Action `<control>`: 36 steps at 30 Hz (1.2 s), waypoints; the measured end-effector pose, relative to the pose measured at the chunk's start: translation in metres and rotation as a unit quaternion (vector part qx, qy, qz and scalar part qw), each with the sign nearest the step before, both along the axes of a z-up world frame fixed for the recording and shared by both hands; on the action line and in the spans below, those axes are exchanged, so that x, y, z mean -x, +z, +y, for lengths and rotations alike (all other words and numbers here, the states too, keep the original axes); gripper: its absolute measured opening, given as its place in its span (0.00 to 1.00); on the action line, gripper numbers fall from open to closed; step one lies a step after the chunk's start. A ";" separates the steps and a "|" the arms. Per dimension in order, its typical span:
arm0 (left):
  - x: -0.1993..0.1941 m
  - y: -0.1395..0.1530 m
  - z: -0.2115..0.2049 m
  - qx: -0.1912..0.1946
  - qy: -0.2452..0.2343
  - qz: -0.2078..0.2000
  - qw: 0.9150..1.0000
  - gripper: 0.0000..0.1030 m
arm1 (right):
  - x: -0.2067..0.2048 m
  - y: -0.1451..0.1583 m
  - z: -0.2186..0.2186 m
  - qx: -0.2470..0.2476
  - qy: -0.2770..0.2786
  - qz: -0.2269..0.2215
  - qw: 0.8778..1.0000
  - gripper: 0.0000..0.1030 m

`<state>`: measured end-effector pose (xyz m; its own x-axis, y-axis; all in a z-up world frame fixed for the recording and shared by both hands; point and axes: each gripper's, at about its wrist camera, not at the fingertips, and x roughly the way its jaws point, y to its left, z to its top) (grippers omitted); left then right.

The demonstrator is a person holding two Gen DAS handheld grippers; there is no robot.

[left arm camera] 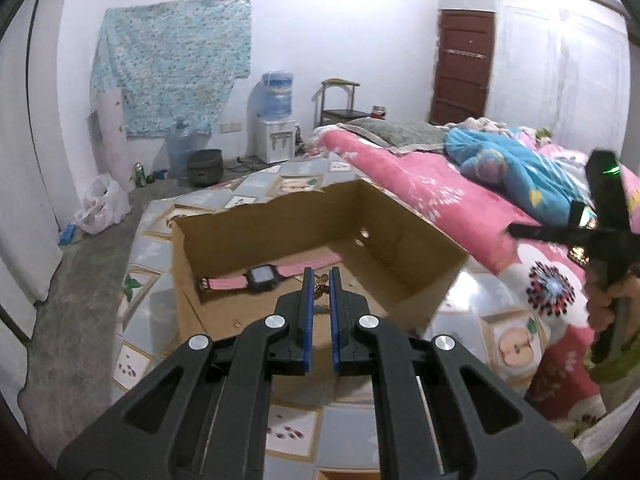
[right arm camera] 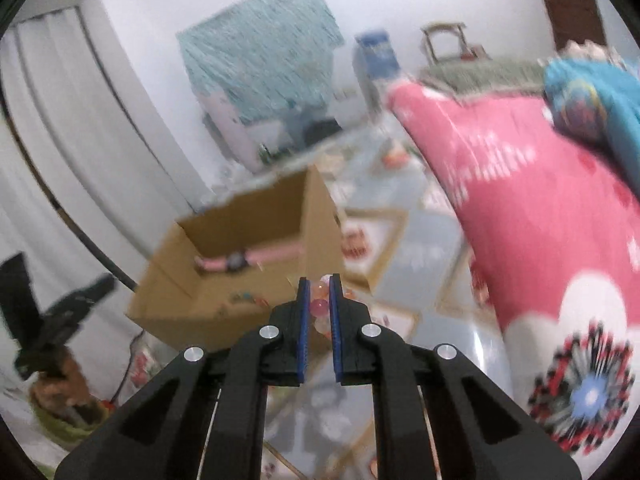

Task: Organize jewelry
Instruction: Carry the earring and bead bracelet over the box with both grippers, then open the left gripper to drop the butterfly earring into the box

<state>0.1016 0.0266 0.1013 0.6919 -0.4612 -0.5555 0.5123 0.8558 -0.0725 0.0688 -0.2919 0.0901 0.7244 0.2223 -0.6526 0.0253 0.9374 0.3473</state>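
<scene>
Left wrist view: the left gripper is seen above the near part of an open cardboard box, its blue-padded jaws drawn close together, and a small butterfly-shaped ornament is seen in the narrow gap at the tips; whether it is pinched or merely lies on the box floor behind them cannot be told. Inside the box, a pink-strapped watch with a dark square face is laid flat across the floor, near the far wall. The box is set on a table covering printed with fruit tiles, and a bed with a pink flowered blanket is seen to the right of the box. At the right edge of this view, well apart from the box, the right gripper's body is glimpsed, held in a hand. In the blurred right wrist view, the right gripper is held just to the right of the box's near corner, its jaws pressed together on a string of pink and pale translucent beads, which is seen between the pads and hanging below them. The watch is again seen inside the box, and small coloured trinkets, too blurred to identify, are scattered on the box floor nearer the camera. To the left of the box, the left gripper's body is seen, held in a hand.
</scene>
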 end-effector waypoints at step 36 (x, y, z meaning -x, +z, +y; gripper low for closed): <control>-0.076 -0.044 0.029 0.004 0.054 0.162 0.985 0.34 | -0.145 -0.040 0.073 0.003 0.164 0.176 0.971 0.10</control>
